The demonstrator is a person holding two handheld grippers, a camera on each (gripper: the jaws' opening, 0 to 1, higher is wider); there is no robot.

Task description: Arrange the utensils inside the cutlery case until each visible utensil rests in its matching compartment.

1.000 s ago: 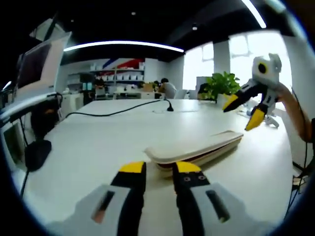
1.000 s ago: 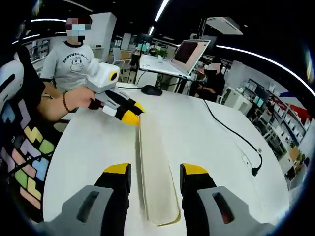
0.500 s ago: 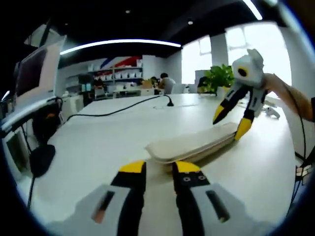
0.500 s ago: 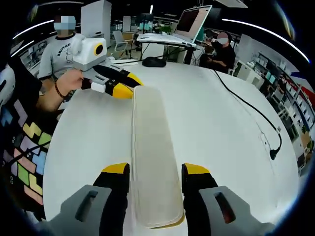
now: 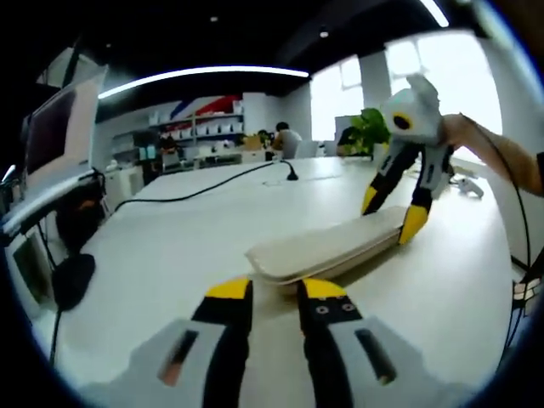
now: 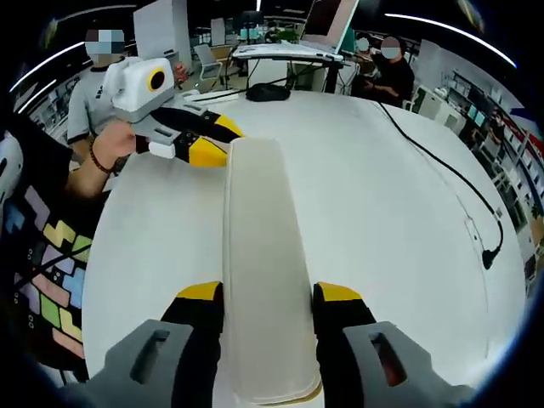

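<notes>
A long cream cutlery case (image 5: 323, 248) lies with its lid down on the white table (image 5: 161, 246), so any utensils are hidden. In the right gripper view the case (image 6: 259, 255) runs away from me. My right gripper (image 6: 269, 293) is open, one jaw on either side of its near end. The left gripper view has that right gripper (image 5: 391, 212) straddling the case's far end from above. My left gripper (image 5: 276, 289) sits just short of the case's other end, jaws narrowly open with nothing between them. It also appears as the left gripper (image 6: 214, 138) beside the far end.
A black cable (image 5: 204, 191) crosses the table to a small plug; the same cable (image 6: 442, 166) runs along the right. A black mouse (image 6: 268, 91) and a raised laptop (image 6: 327, 17) stand beyond the case. People sit around the table edge (image 6: 102, 93).
My right gripper has come down from above the table over the case's end, which now lies between its jaws. The left gripper has hardly moved.
</notes>
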